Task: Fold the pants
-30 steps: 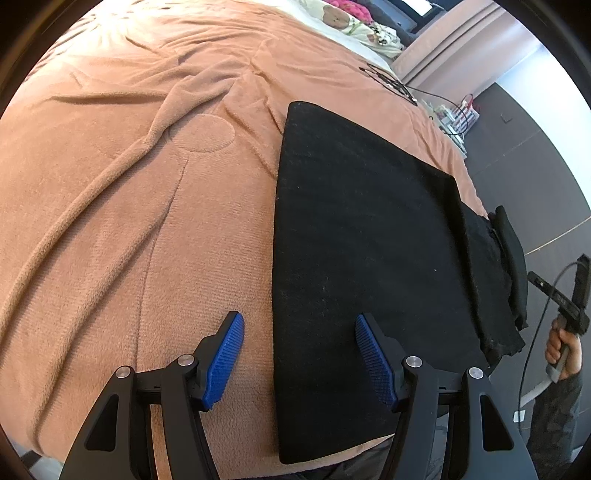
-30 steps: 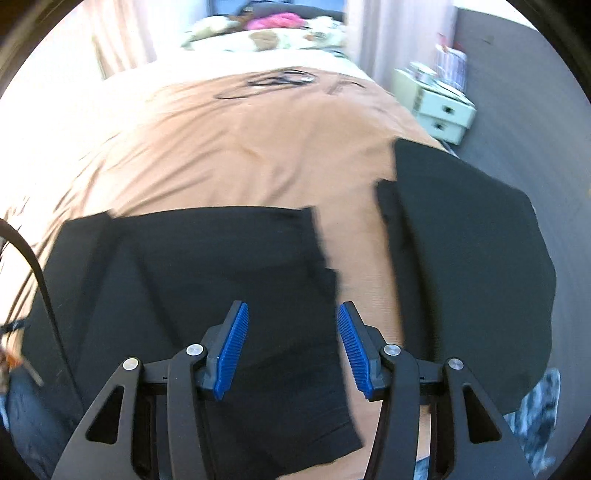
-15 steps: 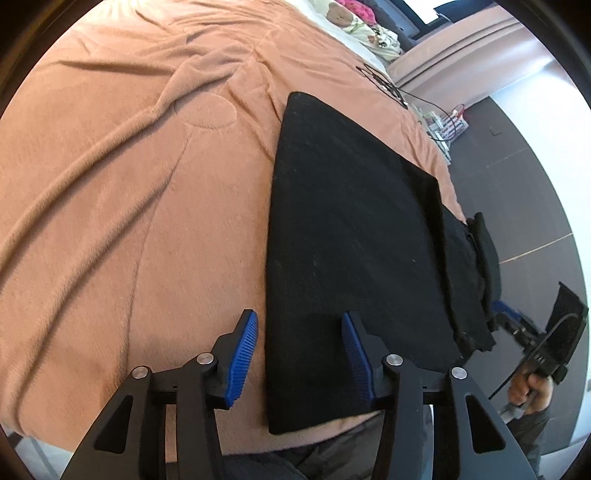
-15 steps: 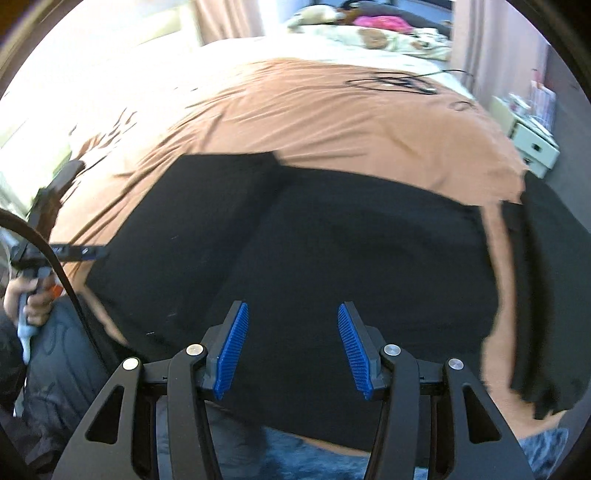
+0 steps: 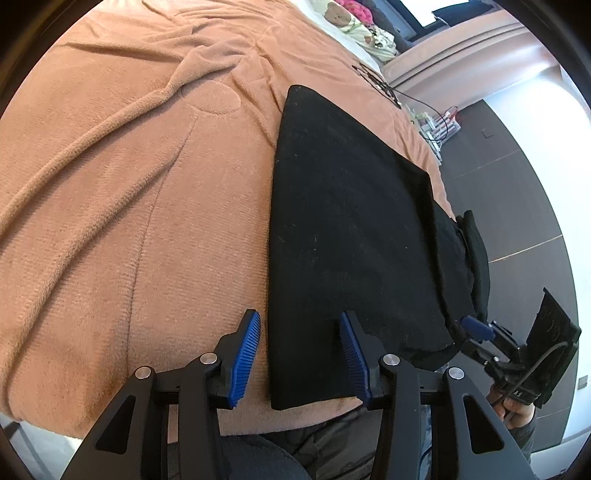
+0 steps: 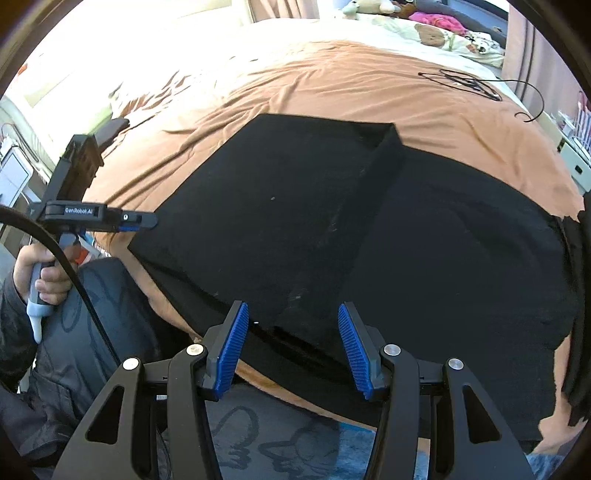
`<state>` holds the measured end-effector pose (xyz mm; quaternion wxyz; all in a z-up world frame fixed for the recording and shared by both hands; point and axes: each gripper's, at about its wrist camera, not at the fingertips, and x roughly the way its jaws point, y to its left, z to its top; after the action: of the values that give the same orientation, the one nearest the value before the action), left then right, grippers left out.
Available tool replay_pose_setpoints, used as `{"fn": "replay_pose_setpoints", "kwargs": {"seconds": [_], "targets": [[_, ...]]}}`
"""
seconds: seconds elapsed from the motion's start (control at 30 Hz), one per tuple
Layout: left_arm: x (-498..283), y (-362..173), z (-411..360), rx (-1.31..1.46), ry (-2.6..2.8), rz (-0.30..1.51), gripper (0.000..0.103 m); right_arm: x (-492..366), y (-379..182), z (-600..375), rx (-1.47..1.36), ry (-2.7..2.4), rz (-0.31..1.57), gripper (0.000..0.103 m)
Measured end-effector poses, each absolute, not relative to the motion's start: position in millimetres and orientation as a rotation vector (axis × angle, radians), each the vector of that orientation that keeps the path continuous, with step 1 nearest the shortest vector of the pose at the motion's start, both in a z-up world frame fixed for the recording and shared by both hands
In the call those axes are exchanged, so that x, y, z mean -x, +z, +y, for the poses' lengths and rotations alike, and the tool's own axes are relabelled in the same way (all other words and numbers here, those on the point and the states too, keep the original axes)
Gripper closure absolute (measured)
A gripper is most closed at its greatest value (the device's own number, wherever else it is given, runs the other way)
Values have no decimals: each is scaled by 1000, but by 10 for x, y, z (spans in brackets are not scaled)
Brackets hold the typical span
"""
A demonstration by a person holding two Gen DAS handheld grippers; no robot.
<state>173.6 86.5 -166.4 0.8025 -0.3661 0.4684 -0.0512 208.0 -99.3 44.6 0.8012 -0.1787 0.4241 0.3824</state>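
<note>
Change, left gripper [image 5: 299,350]: its jaws have just been closing from a wider spread; now half spread, straddling the near left edge of the pants [image 5: 351,229], pads not pressing the cloth.
Change, right gripper [image 6: 291,347]: its view has swung from the gap between two dark pieces to the near edge of the folded pants; jaws half spread as before, nothing pinched.
Pants: black, folded flat on the orange blanket [image 5: 129,184], filling centre and right of the left wrist frame, reaching the bed's near edge.
Second dark garment [image 6: 576,295]: at the right edge of the right wrist frame.
Counts: two grippers, four blue pads, one hand [image 6: 40,273] at the left of the right wrist frame.
Cable [image 6: 472,83]: black, upper right on the blanket.
Pillows [image 6: 443,33]: top of frame, count unclear.
</note>
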Motion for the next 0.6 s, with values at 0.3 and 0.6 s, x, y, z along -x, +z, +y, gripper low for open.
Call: {"fn": "replay_pose_setpoints", "kwargs": {"seconds": [0.3,0.6], "targets": [[-1714,-1693,918,816,-122,997,56,-2135,148,-744,451,750,959,69],[-1707,-1700,912,817,-114,997,56,-2116,331,-799,409,812,939,90]]}}
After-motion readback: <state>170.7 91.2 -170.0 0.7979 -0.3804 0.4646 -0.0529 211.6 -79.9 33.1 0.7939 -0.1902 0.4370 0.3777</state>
